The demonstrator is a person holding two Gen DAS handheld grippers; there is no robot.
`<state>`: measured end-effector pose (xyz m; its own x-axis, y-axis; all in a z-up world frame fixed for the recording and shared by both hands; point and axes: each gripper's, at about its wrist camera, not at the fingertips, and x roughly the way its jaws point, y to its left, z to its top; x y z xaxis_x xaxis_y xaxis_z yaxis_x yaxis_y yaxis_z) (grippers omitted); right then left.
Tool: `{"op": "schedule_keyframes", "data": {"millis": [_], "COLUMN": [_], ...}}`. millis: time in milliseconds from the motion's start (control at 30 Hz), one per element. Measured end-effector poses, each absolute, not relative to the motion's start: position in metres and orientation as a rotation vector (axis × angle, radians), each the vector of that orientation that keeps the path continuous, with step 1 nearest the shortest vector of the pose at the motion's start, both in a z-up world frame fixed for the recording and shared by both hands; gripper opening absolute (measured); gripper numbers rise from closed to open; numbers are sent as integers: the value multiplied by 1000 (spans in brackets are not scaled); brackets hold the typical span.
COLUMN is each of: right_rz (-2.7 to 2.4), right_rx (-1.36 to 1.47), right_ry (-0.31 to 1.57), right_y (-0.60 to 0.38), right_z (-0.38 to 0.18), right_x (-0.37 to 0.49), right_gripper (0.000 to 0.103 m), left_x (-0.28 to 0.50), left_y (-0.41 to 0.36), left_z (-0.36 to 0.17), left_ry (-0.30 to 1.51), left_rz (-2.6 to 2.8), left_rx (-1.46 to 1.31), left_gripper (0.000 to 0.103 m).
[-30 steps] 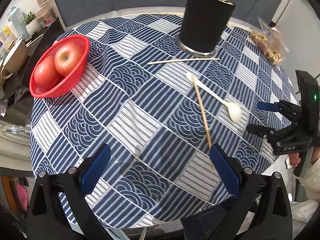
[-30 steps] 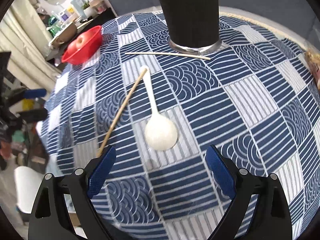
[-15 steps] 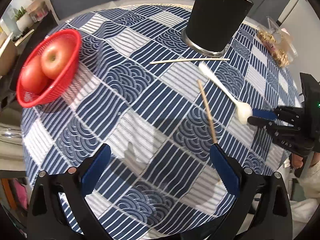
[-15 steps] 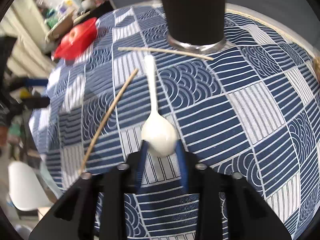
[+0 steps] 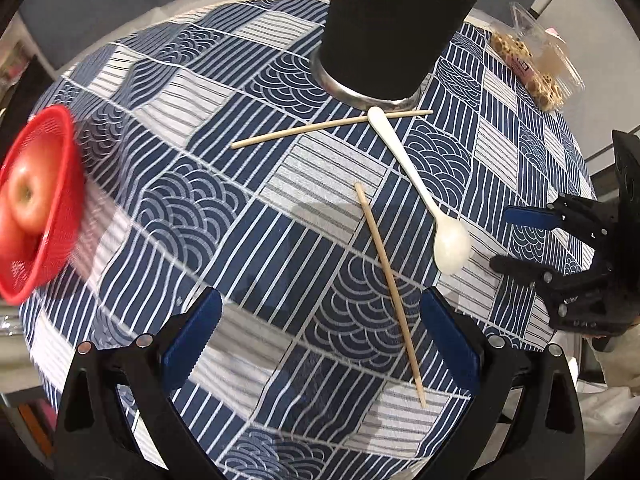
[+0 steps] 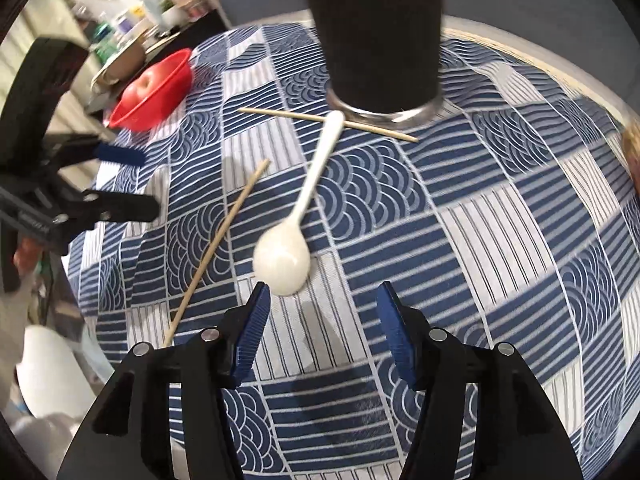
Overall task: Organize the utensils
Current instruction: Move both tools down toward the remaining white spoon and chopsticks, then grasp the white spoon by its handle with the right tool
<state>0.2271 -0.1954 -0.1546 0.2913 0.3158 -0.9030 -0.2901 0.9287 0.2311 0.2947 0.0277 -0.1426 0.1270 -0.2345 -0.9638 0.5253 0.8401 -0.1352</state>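
Left wrist view: left gripper (image 5: 320,330) over blue-and-white patterned tablecloth (image 5: 192,208), jaws wide apart, nothing between the pads. White plastic spoon (image 5: 424,196) flat on cloth, slim handle tip lying across one chopstick (image 5: 328,127) right at base of black utensil holder (image 5: 400,24); oval bowl end glossy, pointing toward near table edge. Second chopstick (image 5: 390,292), pale wood, thin, running diagonally from mid-table toward right pad of left gripper, apart from spoon. Right gripper (image 5: 520,240) at right edge, jaws parted, bowl of spoon just beside its fingertips, not between them. Red basket (image 5: 48,216) with apples (image 5: 28,196) at left edge, blurred. Clear snack container (image 5: 536,56) at far right. Right wrist view: right gripper (image 6: 322,312) jaws opening, blue ribbed pads clear of spoon (image 6: 304,216); bowl just ahead of left pad, not pinched. Handle angled up to holder (image 6: 380,36) base, crossing far chopstick (image 6: 320,119). Near chopstick (image 6: 218,248) diagonal at left of spoon, not touching it. Left gripper (image 6: 132,180) at left edge, jaws apart. Red basket (image 6: 156,92) beyond.
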Motion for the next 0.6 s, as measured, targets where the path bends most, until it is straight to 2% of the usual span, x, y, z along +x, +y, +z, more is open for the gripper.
{"op": "schedule_keyframes", "data": {"millis": [133, 467, 533, 600], "right_rz": [387, 351, 360, 352], "right_rx": [-31, 107, 110, 74], "right_ry": [1217, 1291, 1324, 1346], "right_y": [-193, -181, -171, -160], "right_z": [-158, -165, -168, -169], "right_x": [243, 299, 306, 307], "right_gripper": [66, 67, 63, 53], "left_x": [305, 314, 310, 308], "left_y": [29, 59, 64, 70], "left_z": [-156, -178, -179, -179], "left_ry": [1348, 1365, 1361, 1357], "left_rz": [-574, -473, -473, -475], "left_rx": [270, 316, 307, 301], "left_gripper": [97, 97, 97, 97]}}
